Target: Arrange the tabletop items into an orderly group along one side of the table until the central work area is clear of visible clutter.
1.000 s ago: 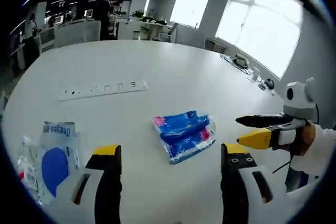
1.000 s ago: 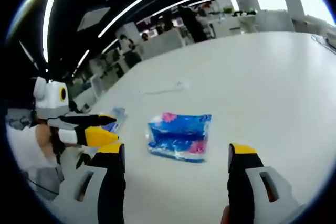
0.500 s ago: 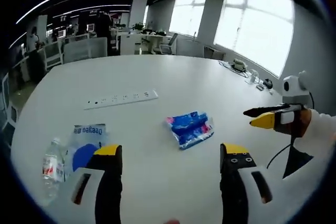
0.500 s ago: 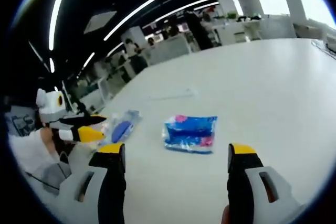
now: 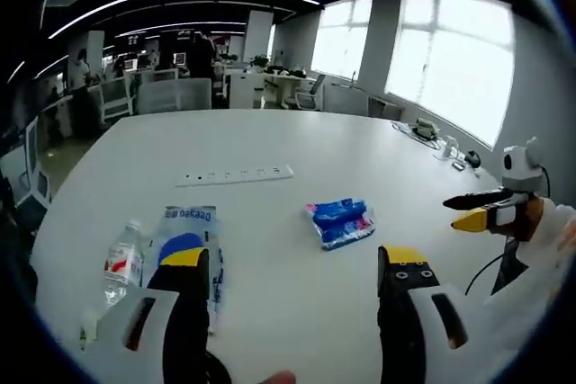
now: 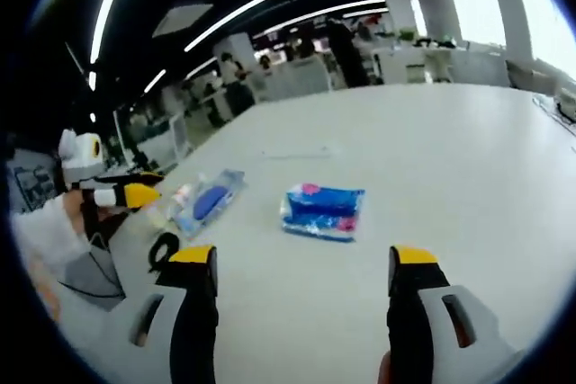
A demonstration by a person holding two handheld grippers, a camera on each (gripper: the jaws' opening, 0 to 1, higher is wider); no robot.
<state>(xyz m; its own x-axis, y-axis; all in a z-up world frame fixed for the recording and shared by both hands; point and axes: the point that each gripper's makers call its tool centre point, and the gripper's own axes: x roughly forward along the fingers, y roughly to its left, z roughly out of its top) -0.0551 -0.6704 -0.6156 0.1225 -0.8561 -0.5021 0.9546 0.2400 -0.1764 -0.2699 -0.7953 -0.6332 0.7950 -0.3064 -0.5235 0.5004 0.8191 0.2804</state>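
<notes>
A blue tissue pack lies flat near the middle of the white table, beyond my left gripper, whose jaws stand wide apart with nothing between them. A clear packet with a blue label and a water bottle lie to its left, close to the left jaw. My right gripper hovers at the right, off the pack. In the right gripper view the tissue pack lies ahead of the open right gripper, the clear packet is further left, and the left gripper is held beside it.
A white power strip runs across the table behind the items; it is also in the right gripper view as the power strip. Small objects sit at the far right edge. A black cable loop hangs by the near left edge. Office desks and people stand beyond.
Both cameras have drawn back from the table, so the items look smaller and the bottle has come into view. The tissue pack and packet have not moved. Both grippers stay open.
</notes>
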